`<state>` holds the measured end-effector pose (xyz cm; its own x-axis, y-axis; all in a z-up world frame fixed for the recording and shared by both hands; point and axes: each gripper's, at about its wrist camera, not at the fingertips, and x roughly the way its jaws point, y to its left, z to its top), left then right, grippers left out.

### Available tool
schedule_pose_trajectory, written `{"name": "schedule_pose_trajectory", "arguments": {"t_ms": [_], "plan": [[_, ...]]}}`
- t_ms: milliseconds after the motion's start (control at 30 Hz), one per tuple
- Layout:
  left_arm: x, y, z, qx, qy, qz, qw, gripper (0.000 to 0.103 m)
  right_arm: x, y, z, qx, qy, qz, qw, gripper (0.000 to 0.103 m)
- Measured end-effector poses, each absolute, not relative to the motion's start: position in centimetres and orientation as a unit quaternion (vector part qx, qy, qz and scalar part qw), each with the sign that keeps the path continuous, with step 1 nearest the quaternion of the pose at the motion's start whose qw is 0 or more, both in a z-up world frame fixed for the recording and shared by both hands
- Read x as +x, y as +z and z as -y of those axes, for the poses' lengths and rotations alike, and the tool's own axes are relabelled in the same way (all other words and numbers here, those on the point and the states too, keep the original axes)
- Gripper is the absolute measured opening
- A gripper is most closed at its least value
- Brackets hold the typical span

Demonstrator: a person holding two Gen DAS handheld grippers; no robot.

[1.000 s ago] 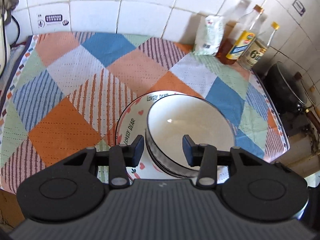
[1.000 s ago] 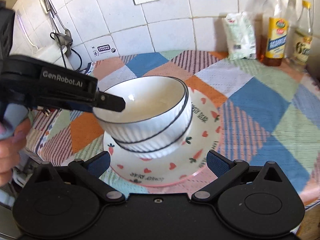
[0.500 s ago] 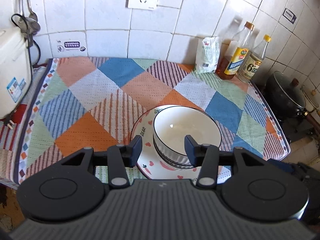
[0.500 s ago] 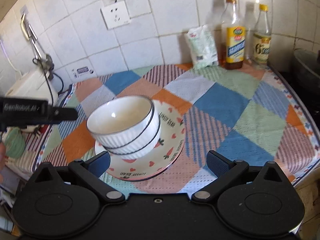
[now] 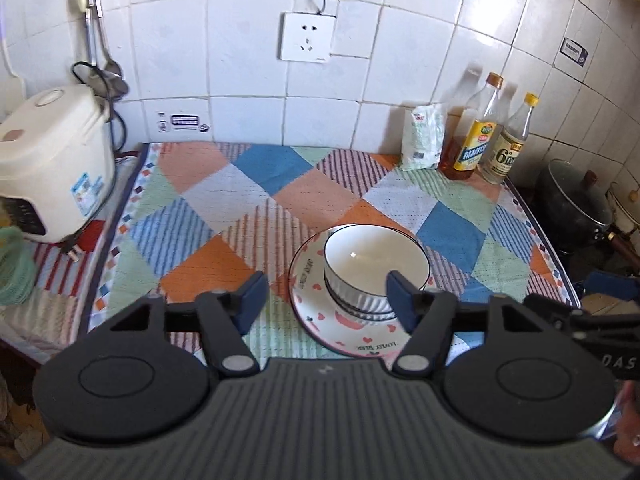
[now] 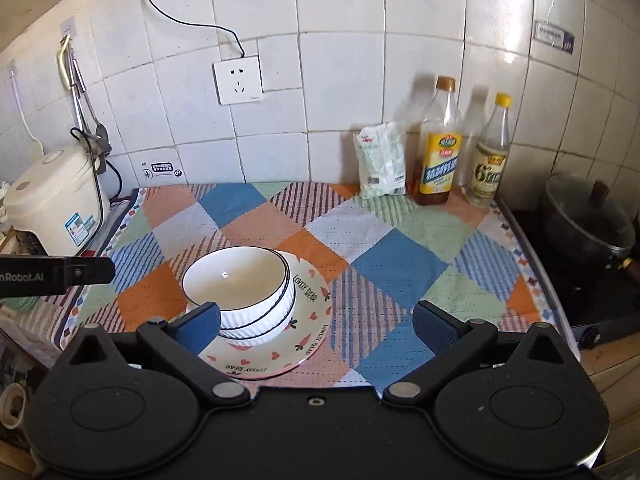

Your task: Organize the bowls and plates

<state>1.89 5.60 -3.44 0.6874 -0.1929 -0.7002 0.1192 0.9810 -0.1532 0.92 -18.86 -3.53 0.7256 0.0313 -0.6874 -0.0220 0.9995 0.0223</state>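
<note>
You have pulled both grippers up and back from the stacked bowls (image 5: 376, 270). Your left gripper (image 5: 326, 296) has just been opening, its fingers apart and empty. Your right gripper (image 6: 318, 322) is spread wide, empty. The bowls sit on the plate (image 6: 310, 320) near the desk's (image 6: 400, 264) front edge.

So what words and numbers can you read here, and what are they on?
"LOVELY DEAR": rim of the plate, printed several times.
"6": label of the yellow-capped bottle.
"Robot.AI": side of the left gripper, start cut off.
Oil bottle, bag, rice cooker sticker, wall stickers: too small or blurred.
</note>
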Motion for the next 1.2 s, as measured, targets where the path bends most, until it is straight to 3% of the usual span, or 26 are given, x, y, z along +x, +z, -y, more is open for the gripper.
{"name": "schedule_pose_trajectory", "arguments": {"t_ms": [233,1200], "plan": [[-1.4,-2.1,-5.3,-0.029,-0.063,-0.380,0.922,0.093,-2.1,-1.8,18.2,0.002,0.006,-0.372,0.928,0.103],[-7.5,-2.4,-2.9,0.018,-0.015,-0.370,0.929,0.093,-8.2,-1.9,18.8,-0.010,-0.002,-0.367,0.930,0.103]]}}
